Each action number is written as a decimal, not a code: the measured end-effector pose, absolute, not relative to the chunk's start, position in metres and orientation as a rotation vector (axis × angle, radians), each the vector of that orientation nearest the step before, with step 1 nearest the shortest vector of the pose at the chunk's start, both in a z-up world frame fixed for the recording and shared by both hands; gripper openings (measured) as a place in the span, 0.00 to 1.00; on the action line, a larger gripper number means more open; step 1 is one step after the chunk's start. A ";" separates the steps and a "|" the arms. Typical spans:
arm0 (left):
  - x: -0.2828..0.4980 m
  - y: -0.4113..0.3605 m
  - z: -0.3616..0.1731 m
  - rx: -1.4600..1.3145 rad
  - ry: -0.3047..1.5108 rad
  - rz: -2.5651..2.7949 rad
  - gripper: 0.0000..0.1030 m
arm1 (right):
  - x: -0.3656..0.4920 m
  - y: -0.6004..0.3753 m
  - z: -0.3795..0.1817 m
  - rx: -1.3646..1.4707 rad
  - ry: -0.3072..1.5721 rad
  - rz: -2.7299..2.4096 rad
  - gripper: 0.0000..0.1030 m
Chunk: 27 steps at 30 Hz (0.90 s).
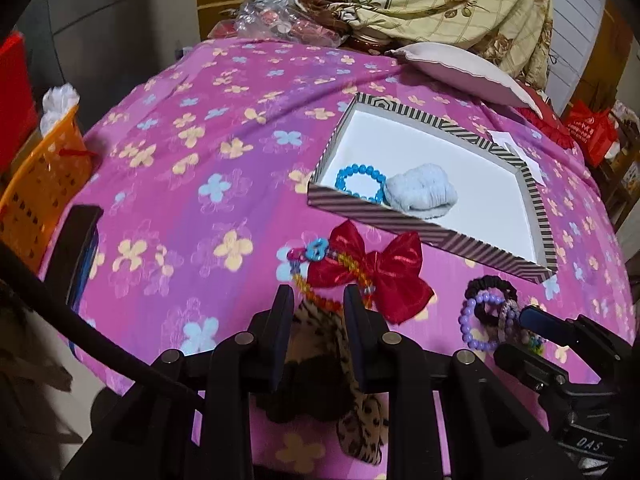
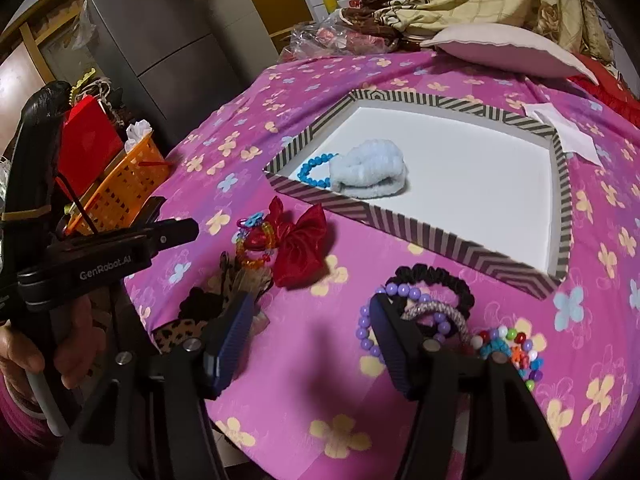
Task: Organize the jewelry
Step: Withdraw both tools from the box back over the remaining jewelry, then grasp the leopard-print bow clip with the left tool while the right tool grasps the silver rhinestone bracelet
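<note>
The left gripper (image 1: 316, 308) pinches the leopard-print scrunchie (image 1: 320, 336) on the bedspread; lift straight, then carry it over the striped box (image 1: 400, 220). The right gripper (image 2: 308, 328) gapes wide, empty, beside the purple bead bracelet (image 2: 366, 328).

Most of the striped tray's (image 2: 420, 228) white floor lies bare; its walls rim it.

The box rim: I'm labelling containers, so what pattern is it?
Black-and-white stripes on the box rim, clearest in the right wrist view.
</note>
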State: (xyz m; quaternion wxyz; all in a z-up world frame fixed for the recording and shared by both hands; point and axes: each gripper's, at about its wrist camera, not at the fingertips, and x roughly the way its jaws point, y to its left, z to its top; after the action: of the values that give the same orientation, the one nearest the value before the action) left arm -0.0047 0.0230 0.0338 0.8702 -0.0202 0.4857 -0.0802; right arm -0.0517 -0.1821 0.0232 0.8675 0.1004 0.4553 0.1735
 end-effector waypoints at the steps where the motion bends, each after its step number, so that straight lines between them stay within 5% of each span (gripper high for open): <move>1: -0.006 0.027 0.033 -0.059 1.025 -0.169 0.44 | -0.054 -0.183 0.024 0.210 0.953 0.362 0.62; 27: -0.032 0.059 -0.007 -0.316 1.203 -0.242 0.58 | -0.088 -0.209 0.004 0.212 0.989 0.318 0.64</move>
State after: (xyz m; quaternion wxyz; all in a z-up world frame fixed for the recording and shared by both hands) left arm -0.0322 0.0588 -0.0067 0.8060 -0.1475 0.5621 -0.1128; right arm -0.0876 -0.2093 0.0040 0.8627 0.1011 0.4718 0.1516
